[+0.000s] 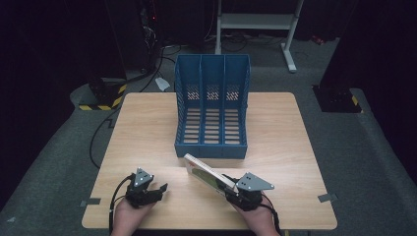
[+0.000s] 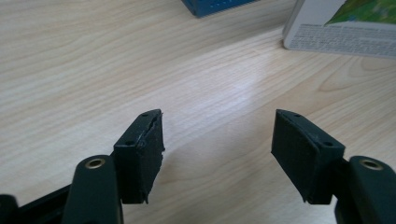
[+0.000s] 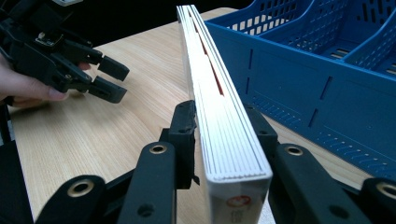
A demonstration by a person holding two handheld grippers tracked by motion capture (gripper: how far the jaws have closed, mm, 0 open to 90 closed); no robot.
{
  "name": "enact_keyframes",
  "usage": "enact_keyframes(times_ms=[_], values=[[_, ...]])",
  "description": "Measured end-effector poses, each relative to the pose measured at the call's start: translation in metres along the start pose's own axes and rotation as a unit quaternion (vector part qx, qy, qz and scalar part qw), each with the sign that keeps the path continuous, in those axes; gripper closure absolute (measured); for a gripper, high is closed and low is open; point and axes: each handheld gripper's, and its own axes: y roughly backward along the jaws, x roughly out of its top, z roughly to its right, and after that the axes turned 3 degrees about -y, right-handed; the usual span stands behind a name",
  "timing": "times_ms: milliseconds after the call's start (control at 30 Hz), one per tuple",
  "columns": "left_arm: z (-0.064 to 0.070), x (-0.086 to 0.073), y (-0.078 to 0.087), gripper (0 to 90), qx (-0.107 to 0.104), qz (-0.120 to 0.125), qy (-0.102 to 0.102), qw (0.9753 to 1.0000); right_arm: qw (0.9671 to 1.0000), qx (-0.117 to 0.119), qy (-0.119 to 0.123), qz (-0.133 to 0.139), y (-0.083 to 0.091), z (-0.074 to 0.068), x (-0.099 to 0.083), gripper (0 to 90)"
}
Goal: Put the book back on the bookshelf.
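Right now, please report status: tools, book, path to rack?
Left tool open, empty. Right tool shut on book, edge up. Rack ahead, path clear.

The left gripper point(image 1: 160, 187) rests low at the near left, jaws spread wide with nothing between them, its hand point(image 1: 129, 216) behind. The right gripper point(image 1: 227, 186) sits at the near right, jaws clamped, apparently tilted; its hand point(image 1: 258, 219) grips from behind.
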Motion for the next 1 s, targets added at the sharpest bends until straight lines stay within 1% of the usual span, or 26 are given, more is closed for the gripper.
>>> enact_keyframes(times_ms=[100, 133, 200, 233, 267, 300, 367, 433, 500, 533, 567, 667, 833, 1000], values=[[-0.009, -0.003, -0.003, 30.6, 0.016, 0.007, 0.010, 0.9998, 1.0000, -0.002, 0.004, 0.000, -0.001, -0.002, 0.000, 73.5], [-0.010, -0.005, -0.004, 29.0, 0.018, 0.010, 0.013, 0.9997, 1.0000, -0.004, 0.003, 0.000, -0.001, -0.003, 0.000, 74.4], [-0.011, -0.006, -0.007, 26.7, 0.017, 0.009, 0.014, 0.9997, 0.9999, -0.009, 0.005, -0.001, -0.002, -0.004, 0.001, 74.5], [-0.012, -0.006, -0.008, 26.4, 0.021, 0.006, 0.006, 0.9997, 0.9999, -0.009, 0.006, -0.002, -0.002, -0.004, 0.002, 74.6], [-0.012, -0.006, -0.008, 26.4, 0.025, 0.005, 0.004, 0.9997, 0.9999, -0.011, 0.006, -0.003, -0.002, -0.004, 0.002, 74.7], [-0.012, -0.006, -0.009, 26.6, 0.027, 0.006, 0.007, 0.9996, 0.9999, -0.011, 0.004, -0.004, -0.002, -0.003, 0.002, 74.7], [-0.014, -0.008, -0.010, 26.8, 0.026, 0.005, 0.019, 0.9995, 0.9999, -0.012, 0.006, -0.007, -0.002, -0.004, 0.003, 74.8], [-0.016, -0.009, -0.011, 26.7, 0.021, 0.008, 0.027, 0.9994, 0.9998, -0.013, 0.010, -0.011, -0.002, -0.005, 0.004, 74.8], [-0.017, -0.009, -0.011, 26.1, 0.017, 0.008, 0.024, 0.9995, 0.9997, -0.013, 0.013, -0.016, -0.002, -0.005, 0.005, 74.9], [-0.016, -0.009, -0.012, 24.3, 0.016, 0.008, 0.025, 0.9995, 0.9995, -0.015, 0.016, -0.022, -0.003, -0.006, 0.007, 74.9], [-0.016, -0.009, -0.012, 24.3, 0.015, 0.006, 0.022, 0.9996, 0.9995, -0.015, 0.016, -0.022, -0.003, -0.006, 0.007, 74.9], [-0.014, -0.009, -0.012, 19.8, 0.011, 0.003, 0.016, 0.9998, 0.9994, -0.016, 0.015, -0.026, -0.003, -0.006, 0.007, 74.9], [-0.014, -0.008, -0.013, 18.5, 0.011, 0.002, 0.015, 0.9998, 0.9994, -0.021, 0.014, -0.022, -0.003, -0.007, 0.006, 74.9], [-0.014, -0.008, -0.013, 18.5, 0.011, 0.002, 0.015, 0.9998, 0.9993, -0.025, 0.021, -0.016, -0.003, -0.010, 0.005, 75.1]])
